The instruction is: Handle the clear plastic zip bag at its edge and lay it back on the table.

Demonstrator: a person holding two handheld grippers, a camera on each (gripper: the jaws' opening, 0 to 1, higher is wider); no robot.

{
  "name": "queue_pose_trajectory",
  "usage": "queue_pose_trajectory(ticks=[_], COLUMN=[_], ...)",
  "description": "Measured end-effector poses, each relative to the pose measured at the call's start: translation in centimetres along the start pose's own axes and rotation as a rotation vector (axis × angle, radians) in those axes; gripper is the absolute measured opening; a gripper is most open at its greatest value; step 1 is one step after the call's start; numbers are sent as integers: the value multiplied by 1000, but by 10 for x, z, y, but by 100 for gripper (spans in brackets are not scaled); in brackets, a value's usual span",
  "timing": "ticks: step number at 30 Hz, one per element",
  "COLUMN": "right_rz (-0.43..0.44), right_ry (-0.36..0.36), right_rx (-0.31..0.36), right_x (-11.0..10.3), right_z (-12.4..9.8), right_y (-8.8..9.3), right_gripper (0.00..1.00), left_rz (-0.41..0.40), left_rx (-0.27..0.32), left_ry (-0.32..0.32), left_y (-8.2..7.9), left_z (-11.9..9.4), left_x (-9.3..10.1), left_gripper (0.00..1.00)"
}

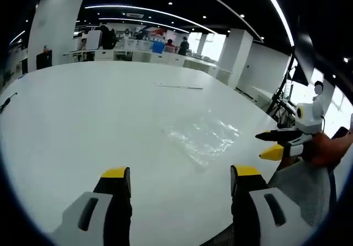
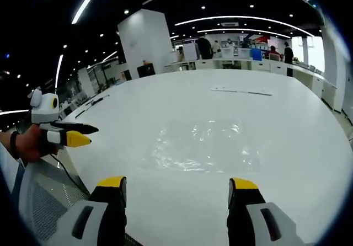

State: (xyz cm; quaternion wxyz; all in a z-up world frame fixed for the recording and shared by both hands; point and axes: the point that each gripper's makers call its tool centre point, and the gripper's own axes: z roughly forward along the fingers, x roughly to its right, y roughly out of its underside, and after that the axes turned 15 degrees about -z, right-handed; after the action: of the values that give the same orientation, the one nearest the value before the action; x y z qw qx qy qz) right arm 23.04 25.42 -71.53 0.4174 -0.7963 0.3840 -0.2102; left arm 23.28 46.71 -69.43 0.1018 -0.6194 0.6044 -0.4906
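The clear plastic zip bag [image 1: 205, 136] lies flat and crinkled on the white table [image 1: 99, 108], a little ahead of my left gripper [image 1: 181, 175], whose yellow-tipped jaws stand wide apart with nothing between them. My right gripper [image 1: 269, 145] comes in from the right near the table's edge, beside the bag, a hand holding it. In the right gripper view the bag [image 2: 201, 144] rests just beyond my right gripper [image 2: 177, 185], open and empty. The left gripper [image 2: 77, 133] shows at the left edge over the table's rim, its jaws apart.
A thin strip [image 1: 179, 86] lies farther back on the table [image 2: 287, 146]. A dark cable [image 1: 6, 101] rests at the far left edge. Desks, pillars and several people stand beyond the table. A mesh chair back [image 2: 38, 196] is close below the table edge.
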Motion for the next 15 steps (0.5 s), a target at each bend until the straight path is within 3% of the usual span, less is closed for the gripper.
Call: queue_pose_trajectory(ticks=[15], right_rz=[2], right_ry=[-8], right_rx=[6], right_x=[-2], right_z=[2], right_y=[0], right_gripper=[75], left_rz=[1], left_rx=[-7], left_ry=[-6], left_y=[1], left_z=[0], left_x=[0], left_gripper=[73])
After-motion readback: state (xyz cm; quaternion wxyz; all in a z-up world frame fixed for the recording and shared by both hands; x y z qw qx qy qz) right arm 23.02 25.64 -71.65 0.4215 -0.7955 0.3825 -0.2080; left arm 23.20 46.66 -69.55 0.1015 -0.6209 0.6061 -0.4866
